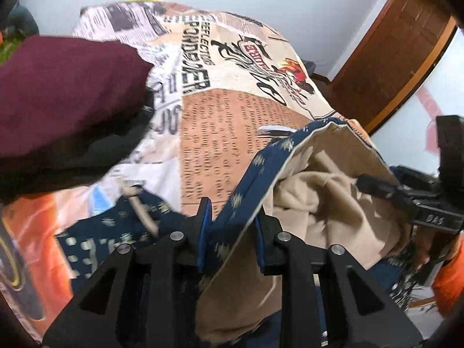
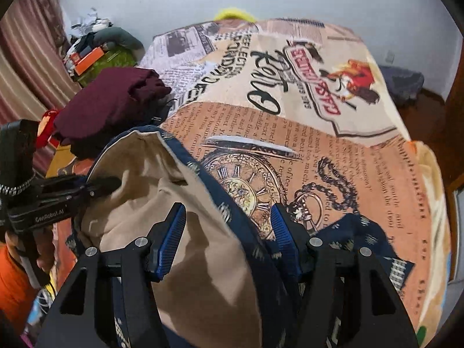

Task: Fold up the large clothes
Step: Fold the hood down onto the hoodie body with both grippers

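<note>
Evidently, both the left gripper [image 1: 232, 229] and right gripper [image 2: 229, 243] had jaws spread, straddling without pinching the navy patterned garment [image 2: 203, 246], bunched on the newspaper-print bedspread [image 2: 362, 174].

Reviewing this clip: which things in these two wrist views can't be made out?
- What kind of garment the navy garment is: both views cut it off at the bottom edge, behind the gripper bodies.
- The dark item under the maroon clothes: left wrist view, blurred and mostly covered.
- The clutter by the wall: right wrist view, too small to identify.
- The yellow object beyond the printed bedspread: mostly hidden by it.
</note>
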`<state>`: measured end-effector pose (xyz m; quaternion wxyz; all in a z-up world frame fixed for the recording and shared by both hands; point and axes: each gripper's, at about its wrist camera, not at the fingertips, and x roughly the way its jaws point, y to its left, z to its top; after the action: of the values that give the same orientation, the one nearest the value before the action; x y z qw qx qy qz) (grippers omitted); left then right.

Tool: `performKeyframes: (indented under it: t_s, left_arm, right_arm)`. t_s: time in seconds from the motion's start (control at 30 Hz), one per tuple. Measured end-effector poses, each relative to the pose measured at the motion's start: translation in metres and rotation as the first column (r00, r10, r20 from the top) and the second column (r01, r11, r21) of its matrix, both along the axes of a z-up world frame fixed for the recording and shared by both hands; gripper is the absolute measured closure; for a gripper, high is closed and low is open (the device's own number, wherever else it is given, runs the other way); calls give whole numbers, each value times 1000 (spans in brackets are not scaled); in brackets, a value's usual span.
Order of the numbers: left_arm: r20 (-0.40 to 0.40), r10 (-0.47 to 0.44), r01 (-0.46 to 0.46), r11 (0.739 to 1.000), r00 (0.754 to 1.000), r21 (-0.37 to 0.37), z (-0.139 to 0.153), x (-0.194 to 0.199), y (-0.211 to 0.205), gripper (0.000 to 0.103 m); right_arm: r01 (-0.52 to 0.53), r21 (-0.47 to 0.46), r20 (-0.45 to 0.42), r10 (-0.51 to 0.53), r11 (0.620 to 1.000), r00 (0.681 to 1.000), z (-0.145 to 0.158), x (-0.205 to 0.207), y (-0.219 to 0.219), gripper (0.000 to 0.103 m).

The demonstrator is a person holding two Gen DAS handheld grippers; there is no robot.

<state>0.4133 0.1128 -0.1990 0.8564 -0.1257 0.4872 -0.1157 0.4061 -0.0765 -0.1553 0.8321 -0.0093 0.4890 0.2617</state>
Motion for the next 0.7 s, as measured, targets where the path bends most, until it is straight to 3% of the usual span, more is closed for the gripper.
performKeyframes:
  t_s: [0.07, 0.13, 0.2, 0.27, 0.33, 0.7]
  left_arm:
    - [-10, -4, 3, 999, 1000, -32, -2, 2, -2, 78]
    - [-8, -6, 6, 999, 1000, -48, -2, 5, -5, 78]
    - [-9, -25, 24, 998, 1000, -51, -1, 5, -9, 79]
    - [2, -37, 37, 999, 999, -36, 4, -1, -14, 90]
    - [26, -43, 44, 999, 999, -17, 12, -10, -17, 93]
    - [144, -101, 93, 994, 984, 62, 81, -88, -25, 94]
  right_arm:
    - [14, 21, -33, -13, 1000, 999, -5, 5, -1, 53]
    - [17, 27, -63, -15, 1000, 998, -9, 8, -1, 79]
    - [3, 28, -79, 0, 1000, 997, -10, 7, -1, 92]
    - [9, 25, -70, -8, 1000, 997, -7, 2, -3, 94]
    - [9, 35, -51, -7, 999, 999, 3, -6, -6, 95]
    - [-67, 34, 117, 63, 997, 991, 74, -89, -16, 96]
